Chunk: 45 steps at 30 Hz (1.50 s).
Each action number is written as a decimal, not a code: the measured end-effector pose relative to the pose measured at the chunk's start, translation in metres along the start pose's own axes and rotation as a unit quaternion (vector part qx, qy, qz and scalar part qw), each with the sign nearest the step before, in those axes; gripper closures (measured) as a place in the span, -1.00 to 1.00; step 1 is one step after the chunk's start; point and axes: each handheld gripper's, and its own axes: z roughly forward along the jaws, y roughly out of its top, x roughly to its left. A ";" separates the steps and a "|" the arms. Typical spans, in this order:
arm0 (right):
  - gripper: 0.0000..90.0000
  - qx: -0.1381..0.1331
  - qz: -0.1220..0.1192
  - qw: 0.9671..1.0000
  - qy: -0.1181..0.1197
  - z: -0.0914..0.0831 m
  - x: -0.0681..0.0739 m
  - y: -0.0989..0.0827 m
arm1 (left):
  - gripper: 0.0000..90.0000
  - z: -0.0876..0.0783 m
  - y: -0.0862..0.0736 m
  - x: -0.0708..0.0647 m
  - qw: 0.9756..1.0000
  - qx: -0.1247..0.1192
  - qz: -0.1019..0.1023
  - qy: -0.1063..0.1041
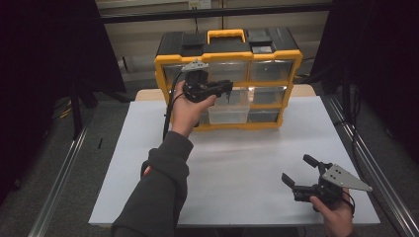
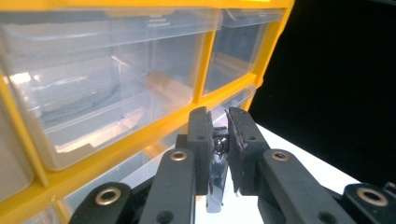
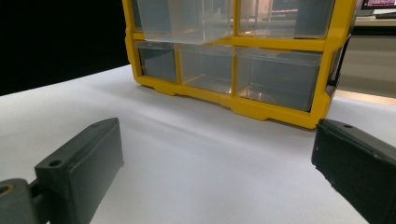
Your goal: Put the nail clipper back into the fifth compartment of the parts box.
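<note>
Clamping a small dark metal piece (image 2: 218,179), your left gripper (image 1: 225,87) hovers beside the yellow clear-drawered organizer (image 1: 291,74); your right gripper (image 1: 300,174) gapes over bare white tabletop (image 1: 237,163).

place: lab | cues: black curtains (image 1: 44,54); aluminium frame rails (image 1: 59,173)

No legible text, labels, brands or numbers in any view. Yellow organizer case (image 1: 228,57) — no readable marking on frame, handle or clear drawers. Small pale placard (image 1: 198,4) at top centre of high view — too blurred to read. Screen (image 3: 379,3) at upper right of right gripper view — content unreadable.
</note>
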 end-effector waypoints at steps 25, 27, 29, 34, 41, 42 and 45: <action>-0.97 0.000 0.002 1.000 0.000 0.000 0.000 0.000 | -0.07 -0.005 -0.016 0.006 1.000 -0.017 -0.011 -0.003; -0.97 0.000 0.001 1.000 -0.001 0.001 0.000 0.000 | -0.20 -0.007 -0.019 0.006 1.000 -0.021 -0.012 -0.007; -0.97 0.001 -0.002 1.000 0.002 0.001 0.000 0.000 | -0.33 -0.011 -0.021 0.006 1.000 -0.021 -0.014 -0.009; -0.97 0.000 0.000 1.000 -0.002 0.001 0.000 0.000 | -0.50 -0.021 -0.027 0.006 0.999 -0.042 -0.014 -0.015; -0.97 0.001 -0.003 1.000 0.001 0.002 0.000 0.000 | -0.60 -0.036 -0.033 0.003 0.998 -0.052 -0.004 -0.022; -0.97 0.002 -0.004 1.000 0.000 0.002 0.000 0.000 | -0.60 -0.038 -0.033 0.002 0.998 -0.052 -0.005 -0.020; -0.97 0.003 -0.004 1.000 -0.001 0.001 0.000 0.000 | -0.62 -0.042 -0.036 0.001 0.998 -0.054 -0.003 -0.020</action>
